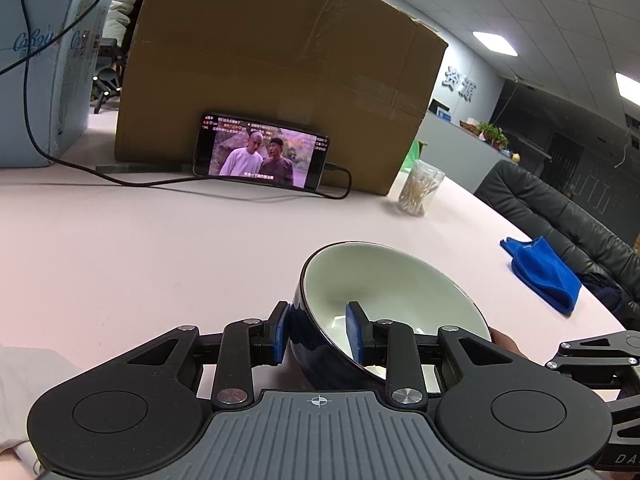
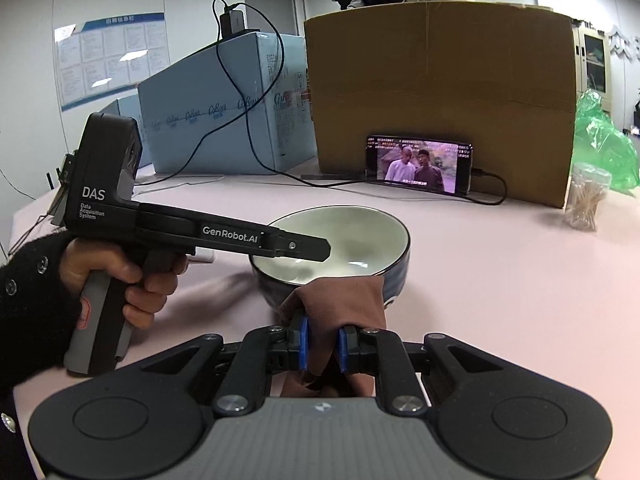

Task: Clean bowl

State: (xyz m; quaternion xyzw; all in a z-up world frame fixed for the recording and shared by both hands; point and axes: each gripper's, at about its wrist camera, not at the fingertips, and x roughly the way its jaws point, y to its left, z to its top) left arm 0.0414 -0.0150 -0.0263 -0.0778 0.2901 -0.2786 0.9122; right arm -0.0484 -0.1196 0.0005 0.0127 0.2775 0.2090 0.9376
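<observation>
A dark blue bowl point(image 1: 384, 280) with a pale inside stands on the pink table point(image 1: 140, 248). My left gripper point(image 1: 318, 330) is shut on the bowl's rim, one finger outside the wall and one inside, and tilts the bowl. In the right wrist view the bowl point(image 2: 340, 232) sits just ahead, with the left gripper point(image 2: 320, 249) reaching over its left rim. My right gripper point(image 2: 323, 344) is shut on a brown cloth point(image 2: 340, 300) that lies against the bowl's near outer wall.
A big cardboard box point(image 1: 280, 72) stands at the back with a phone point(image 1: 260, 152) leaning on it and a cable. A jar of cotton swabs point(image 1: 420, 188) and a blue cloth point(image 1: 544, 272) lie to the right. Light blue boxes point(image 2: 224, 112) stand at the left.
</observation>
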